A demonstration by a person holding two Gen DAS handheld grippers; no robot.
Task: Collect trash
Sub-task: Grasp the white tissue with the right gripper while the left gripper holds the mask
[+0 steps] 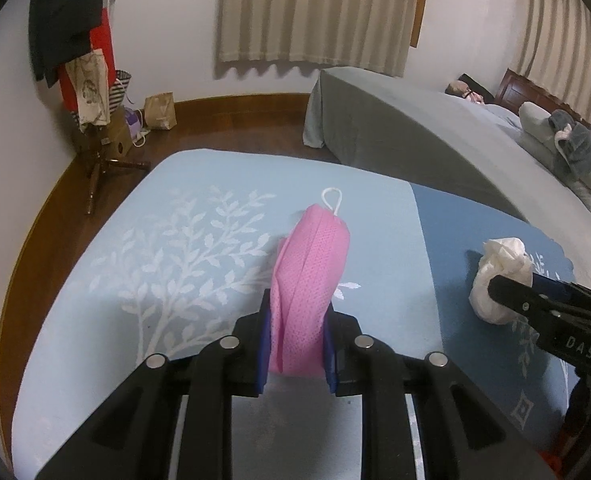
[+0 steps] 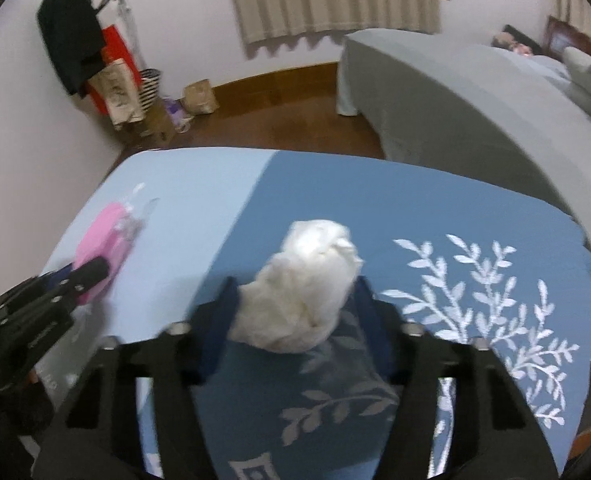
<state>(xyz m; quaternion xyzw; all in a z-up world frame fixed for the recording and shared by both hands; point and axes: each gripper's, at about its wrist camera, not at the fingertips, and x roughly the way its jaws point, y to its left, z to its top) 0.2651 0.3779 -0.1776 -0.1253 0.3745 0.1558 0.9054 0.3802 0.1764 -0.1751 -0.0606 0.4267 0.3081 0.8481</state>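
A pink face mask [image 1: 311,264] with a white ear loop stands folded between the blue pads of my left gripper [image 1: 297,306], which is shut on it just above the light blue tablecloth [image 1: 175,240]. A crumpled white tissue [image 2: 307,292] sits between the fingers of my right gripper [image 2: 295,286]; both pads touch its sides over the darker blue half of the cloth [image 2: 435,208]. From the left wrist, the tissue [image 1: 499,256] and the right gripper's black fingers [image 1: 507,290] appear at the right. In the right wrist view, the mask [image 2: 99,240] and left gripper [image 2: 89,274] are at the left.
A grey-covered bed [image 1: 435,140] stands beyond the table to the right, with pillows and slippers [image 1: 571,144] on it. A coat stand [image 1: 83,60] with clothes and bags stands in the far left corner, a paper bag [image 1: 160,111] on the wooden floor beside it.
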